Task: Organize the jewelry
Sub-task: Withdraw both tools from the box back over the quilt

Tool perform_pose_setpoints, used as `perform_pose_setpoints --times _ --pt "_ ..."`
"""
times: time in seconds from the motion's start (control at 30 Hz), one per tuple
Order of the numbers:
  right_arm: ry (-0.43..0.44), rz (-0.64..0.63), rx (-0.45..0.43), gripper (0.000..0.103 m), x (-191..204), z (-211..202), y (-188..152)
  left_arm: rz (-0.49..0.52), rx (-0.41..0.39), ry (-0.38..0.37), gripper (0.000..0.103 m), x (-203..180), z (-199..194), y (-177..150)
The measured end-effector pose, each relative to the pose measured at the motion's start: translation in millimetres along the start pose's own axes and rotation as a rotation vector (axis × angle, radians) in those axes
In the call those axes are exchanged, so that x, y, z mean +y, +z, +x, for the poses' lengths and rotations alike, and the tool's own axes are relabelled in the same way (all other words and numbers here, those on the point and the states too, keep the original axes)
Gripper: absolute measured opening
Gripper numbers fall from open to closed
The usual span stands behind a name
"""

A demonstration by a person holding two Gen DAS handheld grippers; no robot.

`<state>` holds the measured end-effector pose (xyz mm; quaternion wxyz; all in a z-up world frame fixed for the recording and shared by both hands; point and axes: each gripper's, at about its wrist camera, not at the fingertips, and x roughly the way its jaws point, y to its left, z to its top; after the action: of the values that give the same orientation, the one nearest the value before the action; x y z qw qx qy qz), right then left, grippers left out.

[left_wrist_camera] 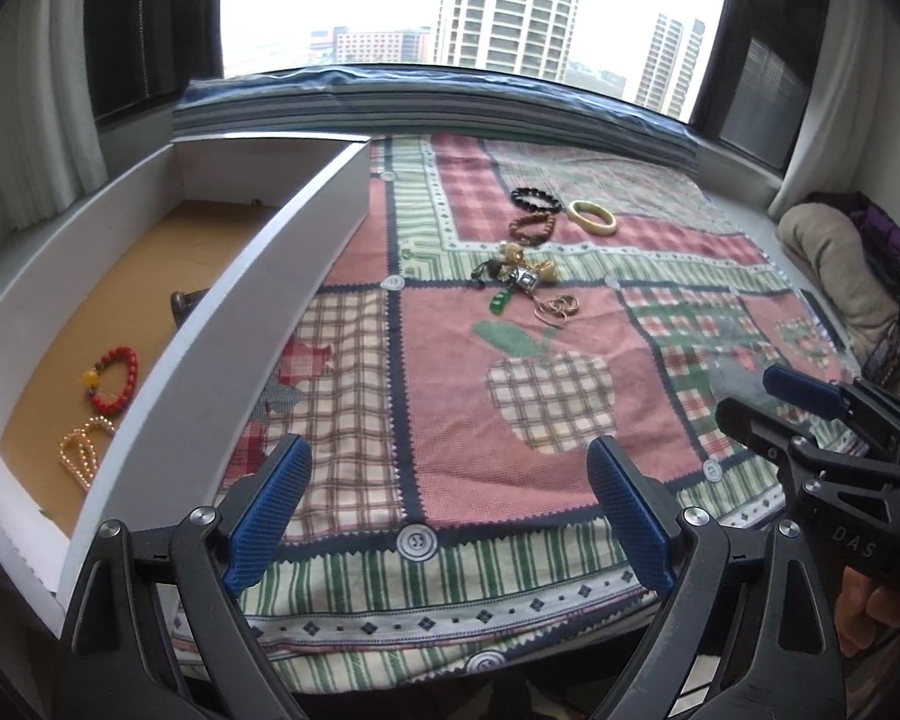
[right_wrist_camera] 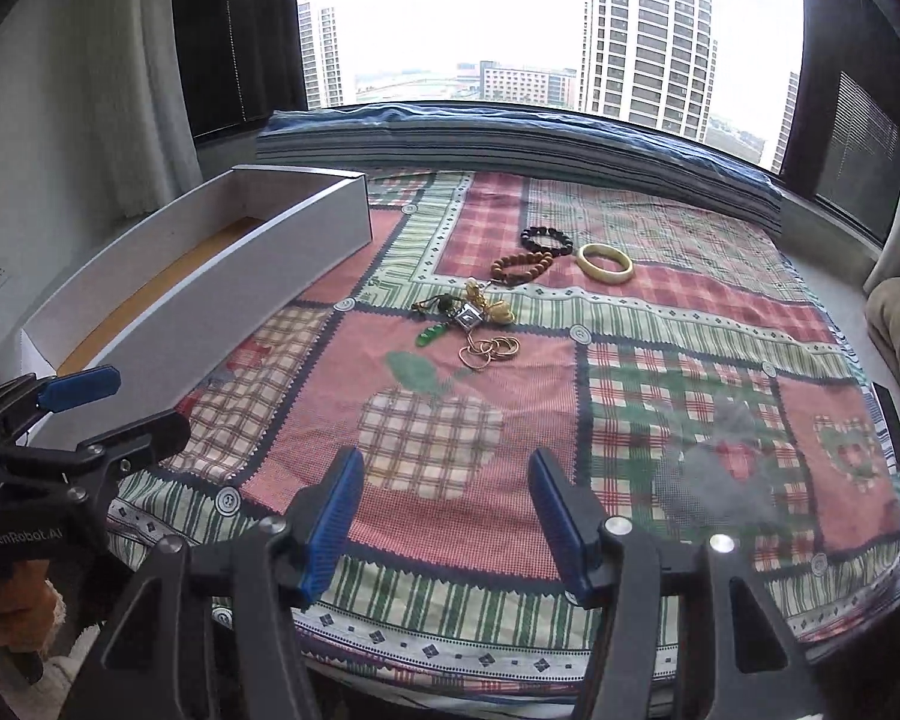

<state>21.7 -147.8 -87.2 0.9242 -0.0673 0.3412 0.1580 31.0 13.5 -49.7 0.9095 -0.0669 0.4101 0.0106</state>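
Far left: your white box (left_wrist_camera: 222, 324) lies lengthwise on the patchwork quilt (left_wrist_camera: 462, 420), brown floor inside. In its near end lie a red bead bracelet (left_wrist_camera: 114, 378) and, nearer you, a pearl bracelet (left_wrist_camera: 81, 450), just apart from each other.

Your left tool (left_wrist_camera: 450, 516) hovers low over the quilt's near edge, just right of the box wall; its blue pads (left_wrist_camera: 270, 516) are spread wide with nothing between them.

Centre of quilt, well beyond both tools: a tangle of pendants (right_wrist_camera: 465, 309) with a green charm (right_wrist_camera: 431, 336) at its near-left edge, thin gold rings (right_wrist_camera: 489, 351) just in front. Behind the tangle, a brown wooden bead bracelet (right_wrist_camera: 522, 267), touching or nearly touching a black bead bracelet (right_wrist_camera: 547, 238). Just right of these, a cream bangle (right_wrist_camera: 605, 263) lies flat, apart from them.

Your right tool (right_wrist_camera: 447, 522) is likewise released, pads parted over the plaid apple patch (right_wrist_camera: 432, 444), gripping nothing.

Far right: a beige cushion (left_wrist_camera: 828, 264) rests off the quilt.
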Motion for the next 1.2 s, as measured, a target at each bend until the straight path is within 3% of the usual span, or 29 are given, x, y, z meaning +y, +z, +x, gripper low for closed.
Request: perform_pose_setpoints --times 0.5,1.2 --pt "-0.021 0.034 0.028 0.058 -9 -2 -23 0.044 0.037 -0.001 0.094 -12 10 -12" --pt "-0.021 0.05 0.014 0.058 -12 -8 -20 0.03 0.054 0.012 0.094 -8 16 -13"
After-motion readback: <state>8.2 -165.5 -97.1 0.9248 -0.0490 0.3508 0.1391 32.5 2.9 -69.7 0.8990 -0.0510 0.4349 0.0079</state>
